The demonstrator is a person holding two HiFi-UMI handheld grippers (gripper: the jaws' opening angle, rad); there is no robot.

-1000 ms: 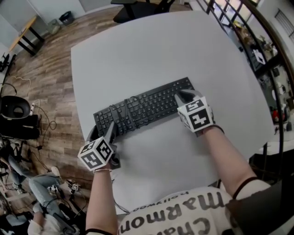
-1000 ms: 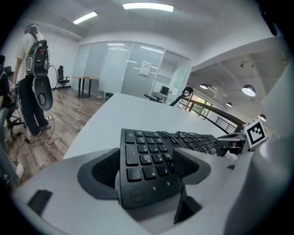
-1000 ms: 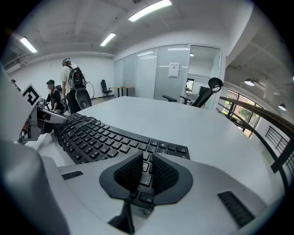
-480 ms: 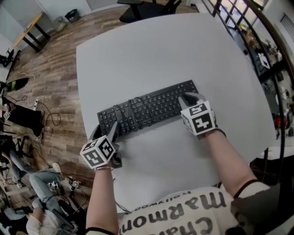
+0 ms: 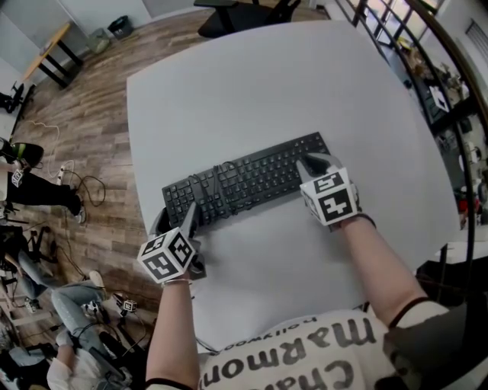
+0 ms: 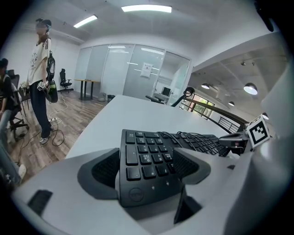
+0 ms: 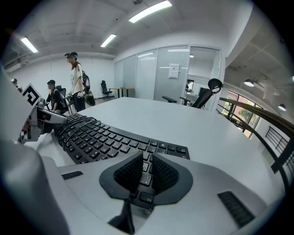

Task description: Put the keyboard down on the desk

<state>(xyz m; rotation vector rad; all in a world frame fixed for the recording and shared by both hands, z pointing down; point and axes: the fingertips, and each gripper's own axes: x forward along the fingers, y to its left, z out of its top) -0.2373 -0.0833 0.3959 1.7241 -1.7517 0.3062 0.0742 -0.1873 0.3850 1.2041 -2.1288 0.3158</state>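
Observation:
A black keyboard [image 5: 244,183] lies flat on the white desk [image 5: 252,91], its cable [image 5: 214,183] coiled over the keys. My left gripper [image 5: 172,215] stands at its left end. In the left gripper view the left gripper [image 6: 147,160] has wide jaws around the number-pad corner of the keyboard [image 6: 147,147], one pad beside the short end and the other over the long edge. My right gripper [image 5: 309,162] rests at the right end. In the right gripper view the right gripper [image 7: 147,160] has its jaws nearly together over the keys [image 7: 92,137], with nothing pinched.
The desk's left edge [image 5: 137,167] drops to a wooden floor [image 5: 84,114] with cables, and a person [image 5: 38,190] stands there. A black chair base [image 5: 244,11] stands beyond the far edge. A dark railing [image 5: 442,84] runs along the right.
Both grippers and the keyboard hold still. The head view shifted slightly, and a person at the left edge has walked into view.

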